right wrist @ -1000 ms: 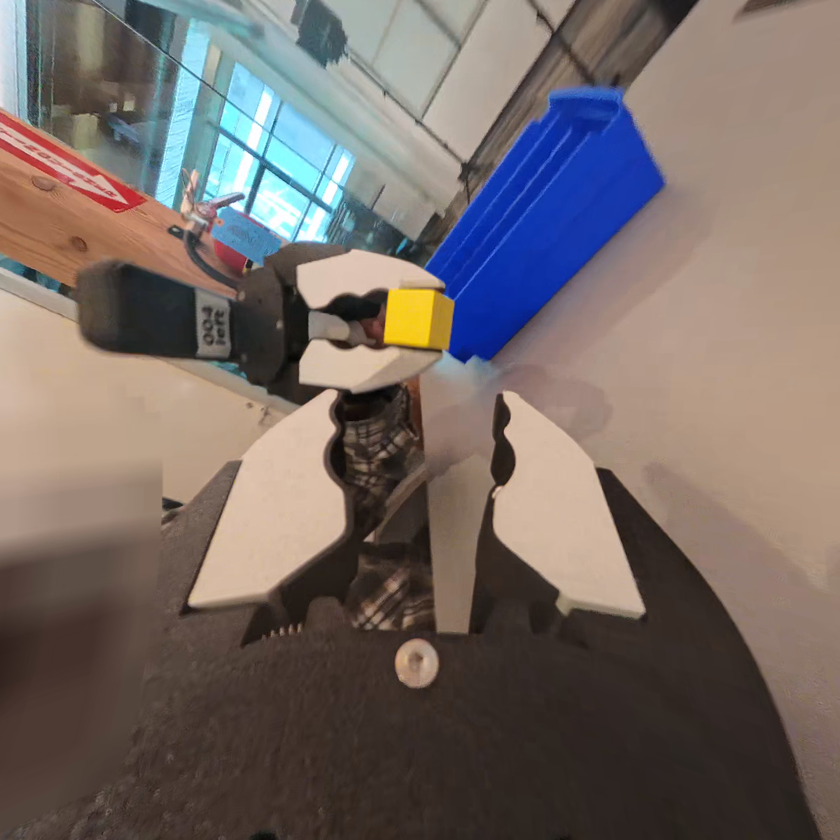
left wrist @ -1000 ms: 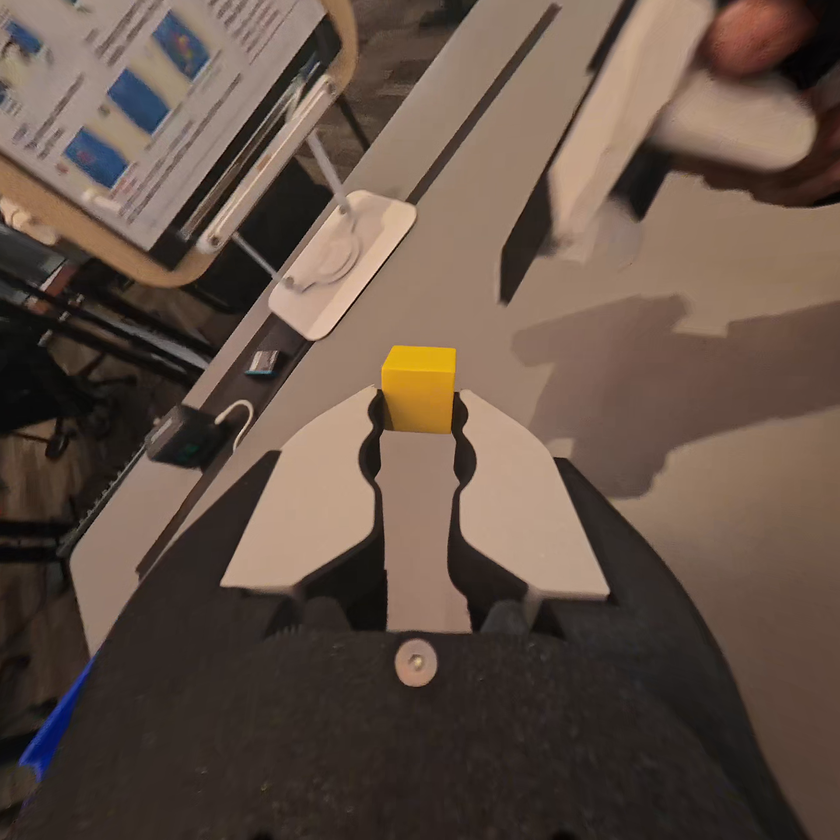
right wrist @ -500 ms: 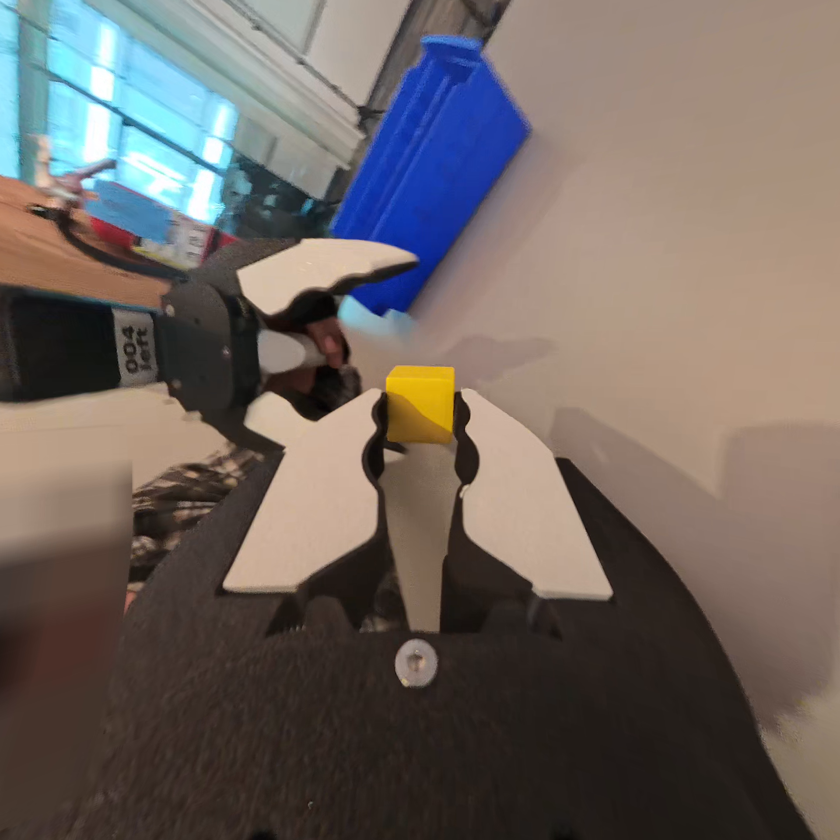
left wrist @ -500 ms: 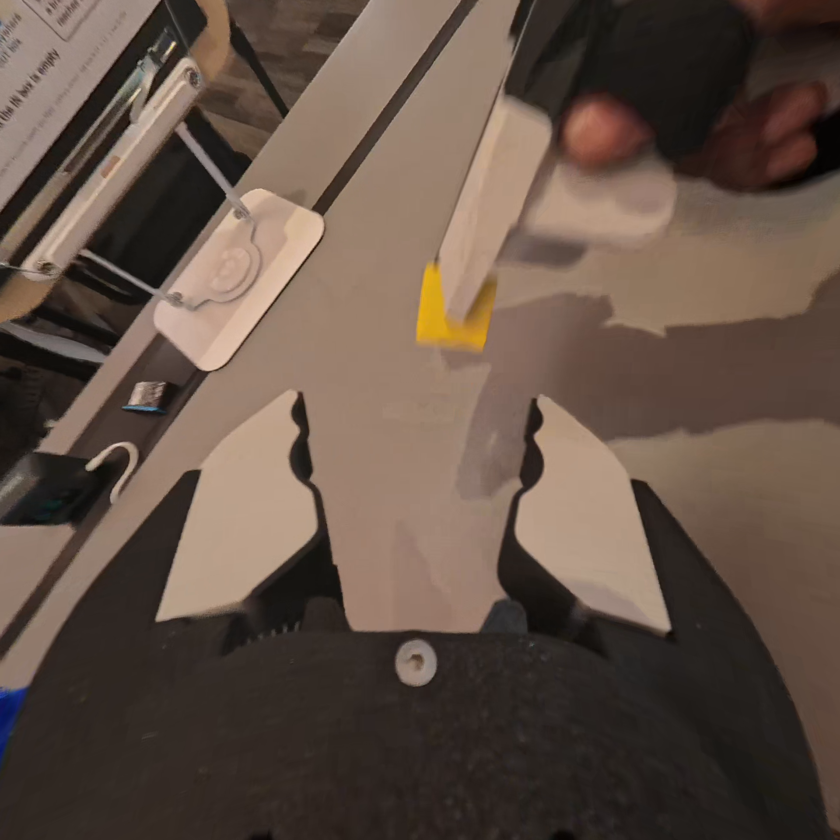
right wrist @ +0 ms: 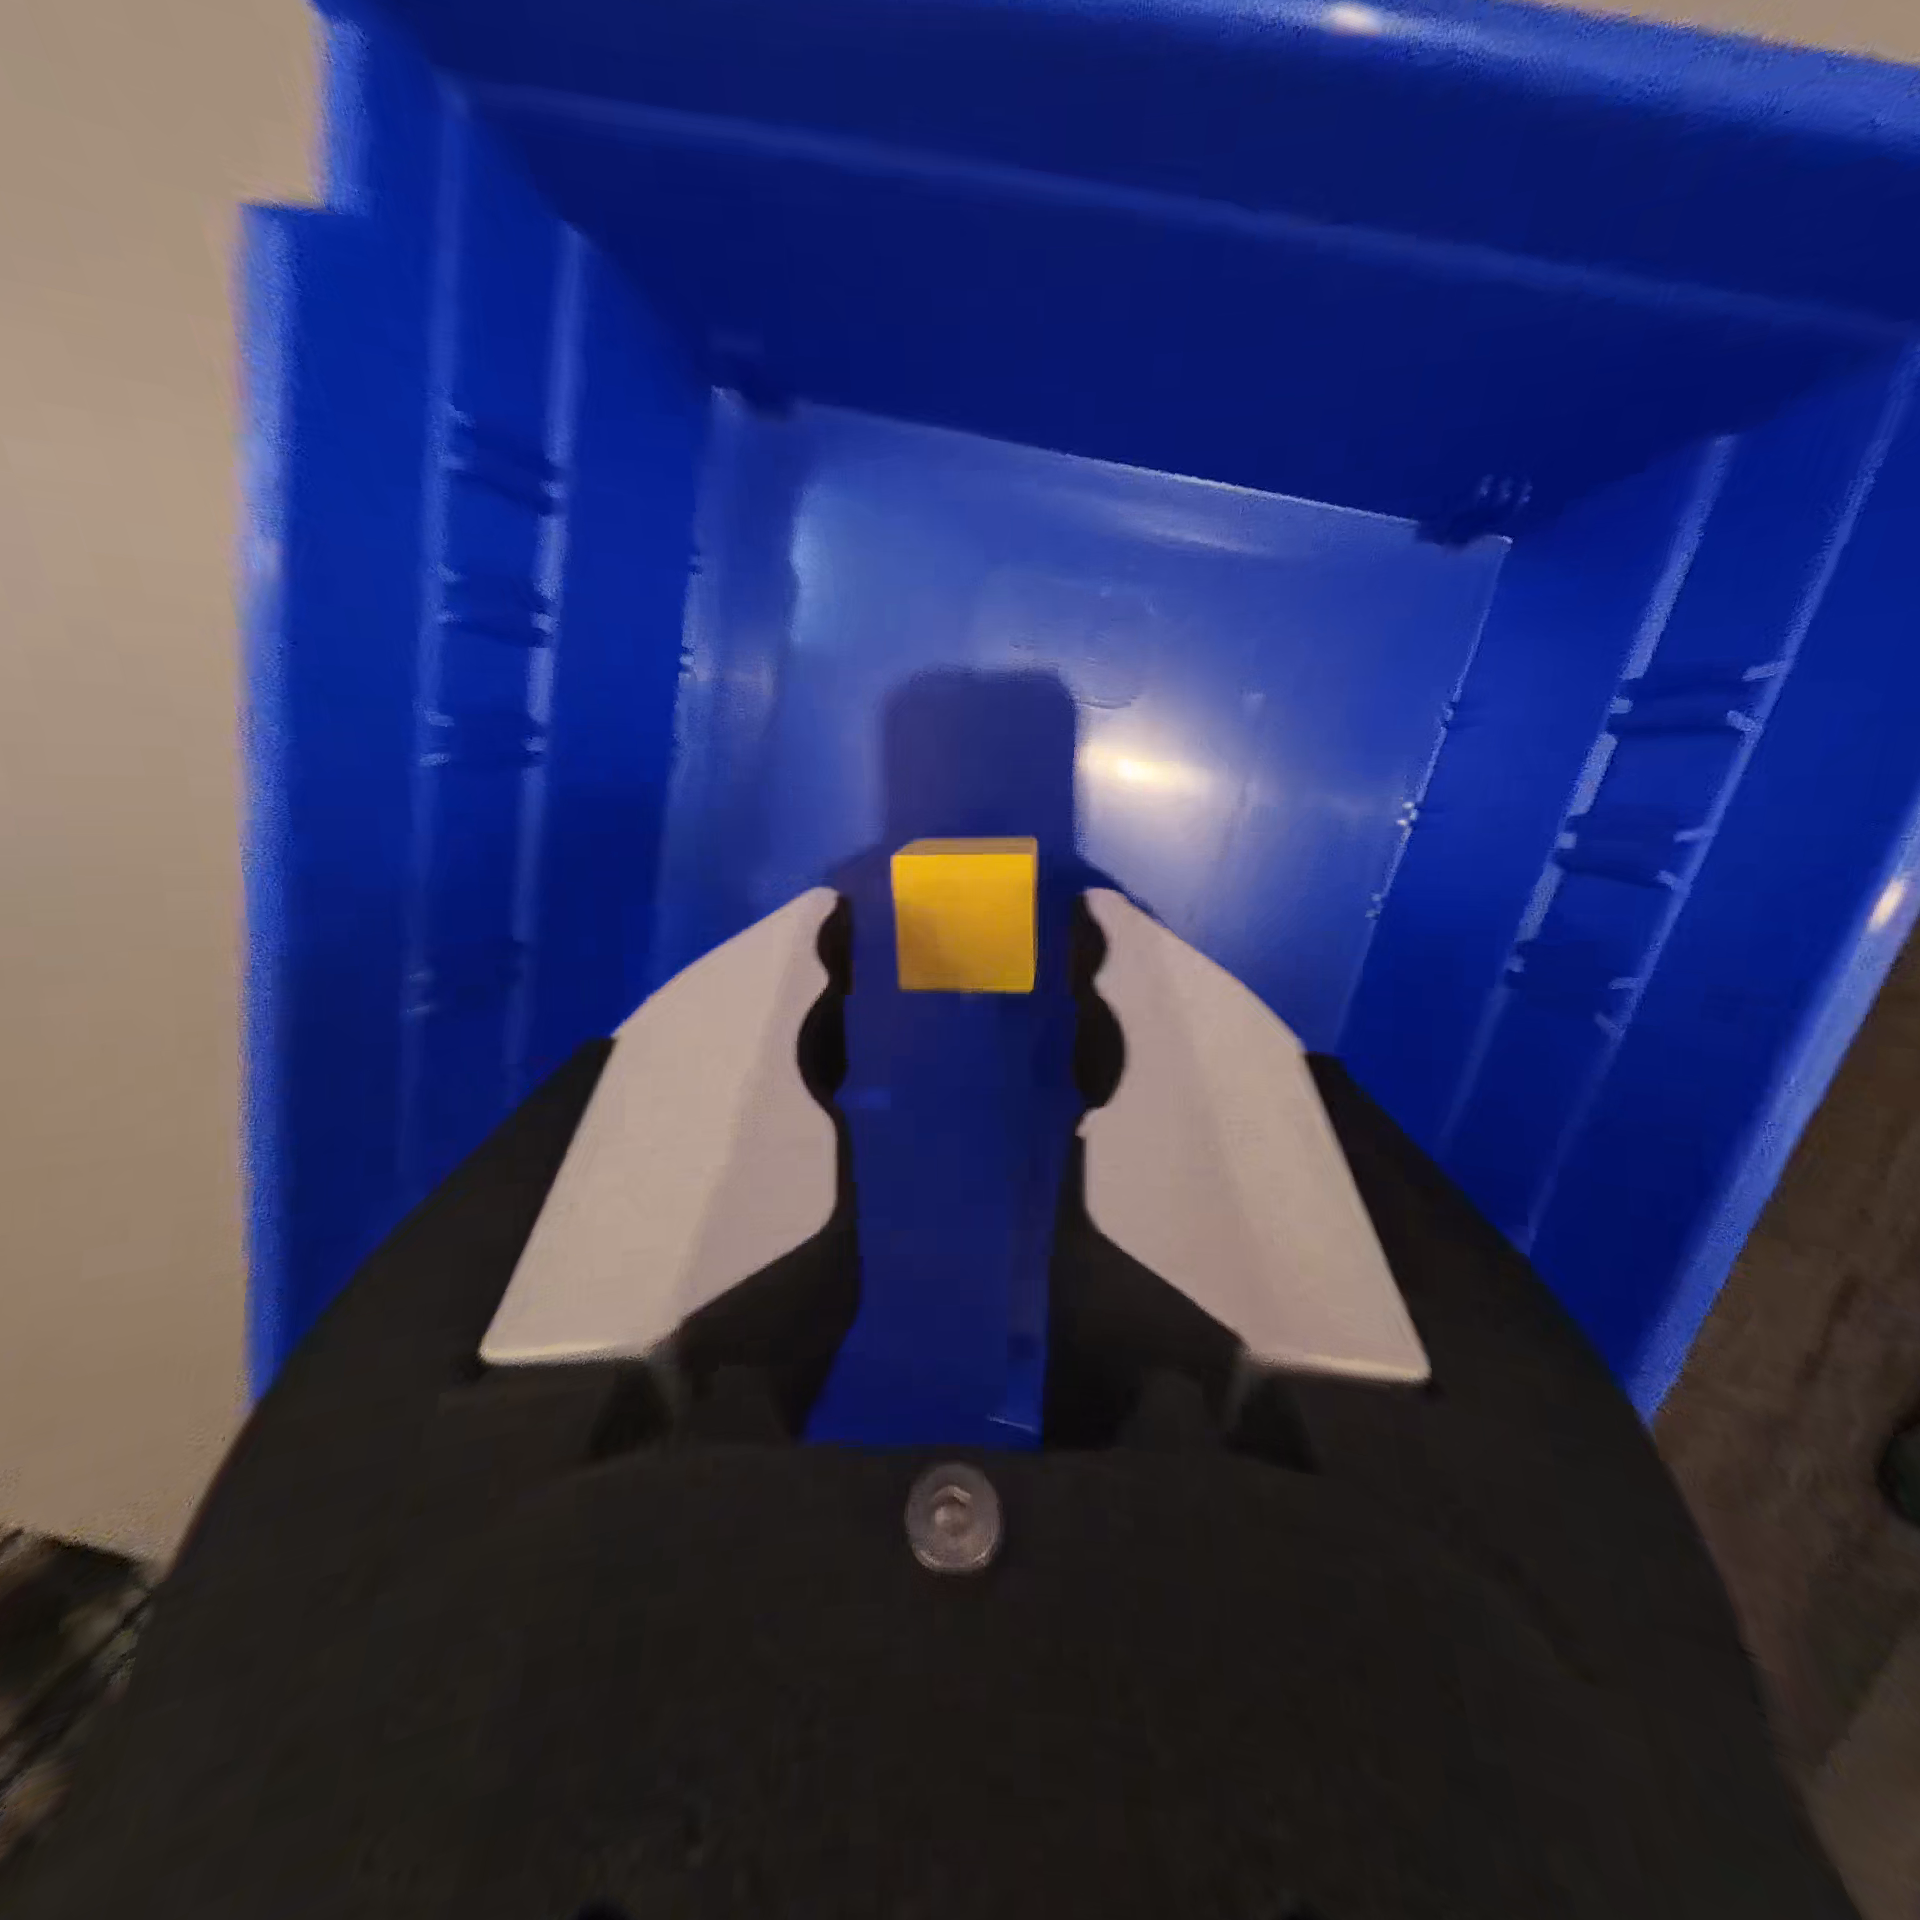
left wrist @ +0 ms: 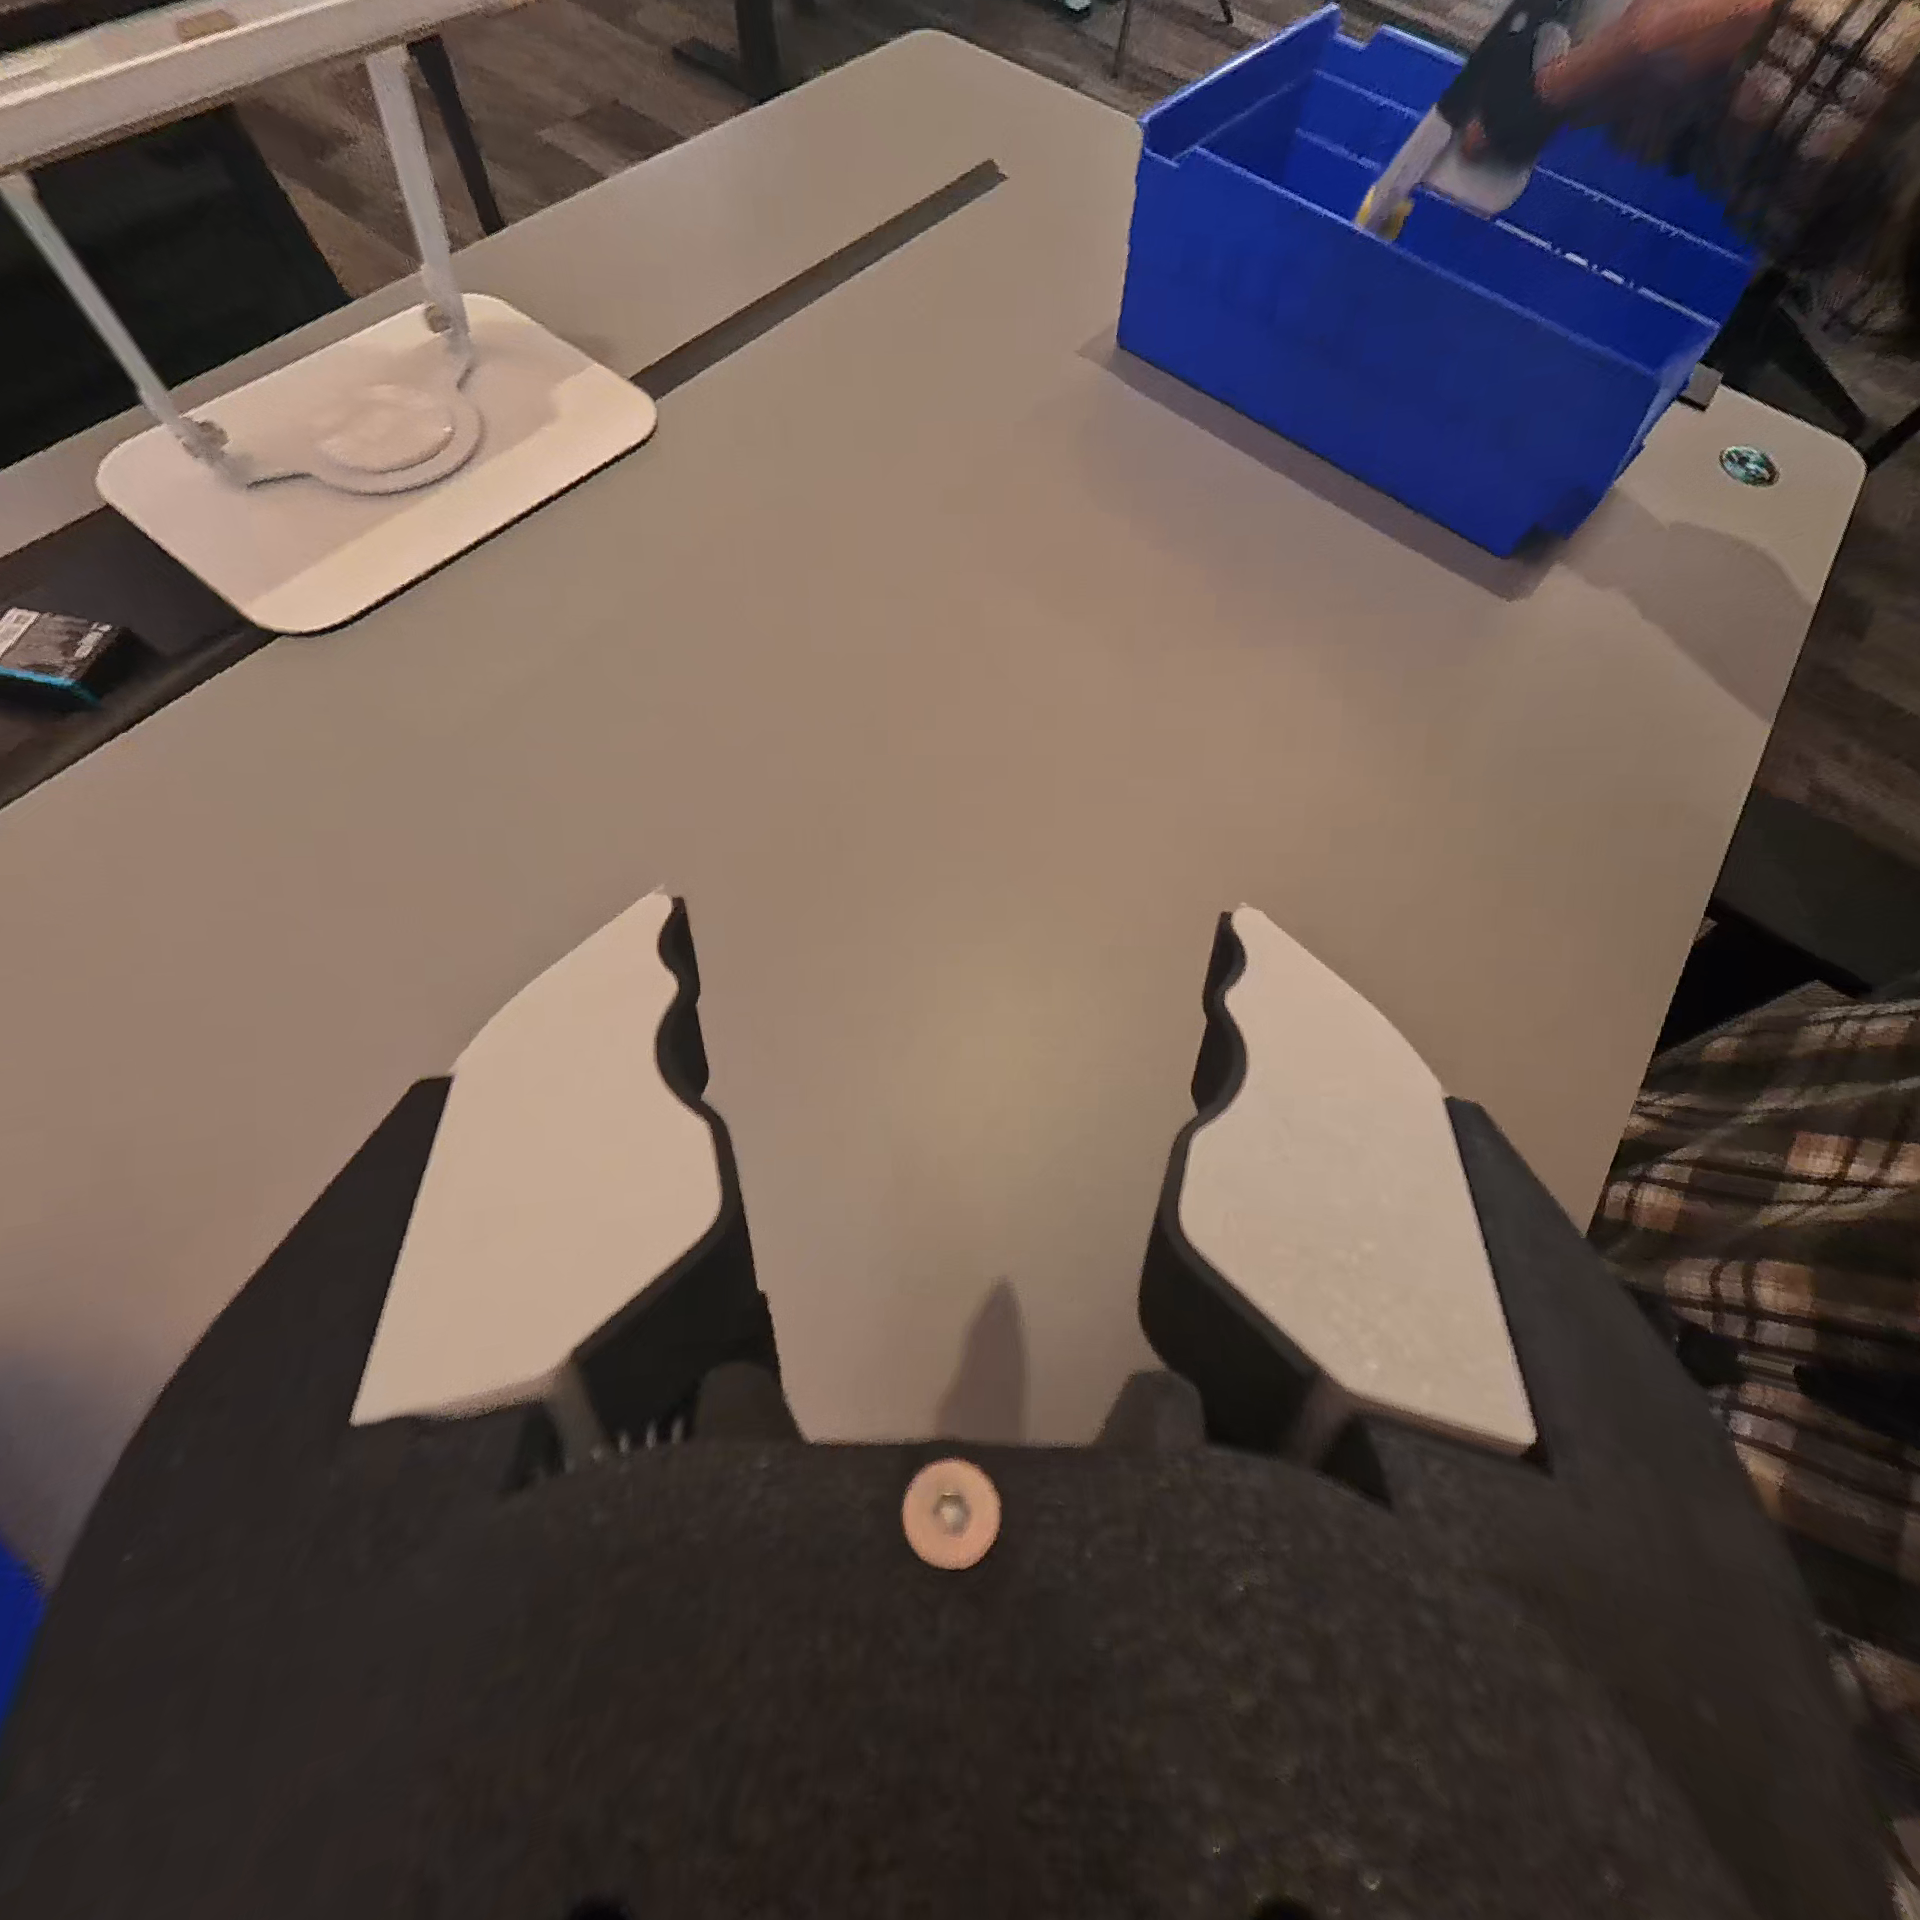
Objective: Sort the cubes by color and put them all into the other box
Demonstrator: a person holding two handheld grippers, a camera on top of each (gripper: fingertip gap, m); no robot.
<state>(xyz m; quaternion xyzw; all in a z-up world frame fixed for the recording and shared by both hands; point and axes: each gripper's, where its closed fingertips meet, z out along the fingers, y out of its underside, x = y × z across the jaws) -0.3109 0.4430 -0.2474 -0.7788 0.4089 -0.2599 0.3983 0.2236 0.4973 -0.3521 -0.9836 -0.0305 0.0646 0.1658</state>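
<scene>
My right gripper (right wrist: 961, 909) reaches down into the blue box (right wrist: 1039, 260). The yellow cube (right wrist: 964, 914) sits between its fingertips with a narrow gap on each side, so the jaws stand slightly open and do not touch it. I cannot tell whether the cube rests on the box floor. No other cubes show in the box. My left gripper (left wrist: 948, 914) is wide open and empty above the grey table (left wrist: 935, 675). In the left wrist view the right gripper (left wrist: 1455, 156) dips into the blue box (left wrist: 1403, 353) at the far right.
A white stand base (left wrist: 384, 457) sits at the table's far left, beside a dark slot (left wrist: 831, 270). A small black device (left wrist: 57, 649) lies at the left edge. A plaid sleeve (left wrist: 1766, 1195) is at the right, past the table edge. A blue corner (left wrist: 10, 1621) shows bottom left.
The left gripper let go of the yellow cube as the right gripper took it. The right gripper carried it into the blue box and has opened slightly. The left gripper drew back, open.
</scene>
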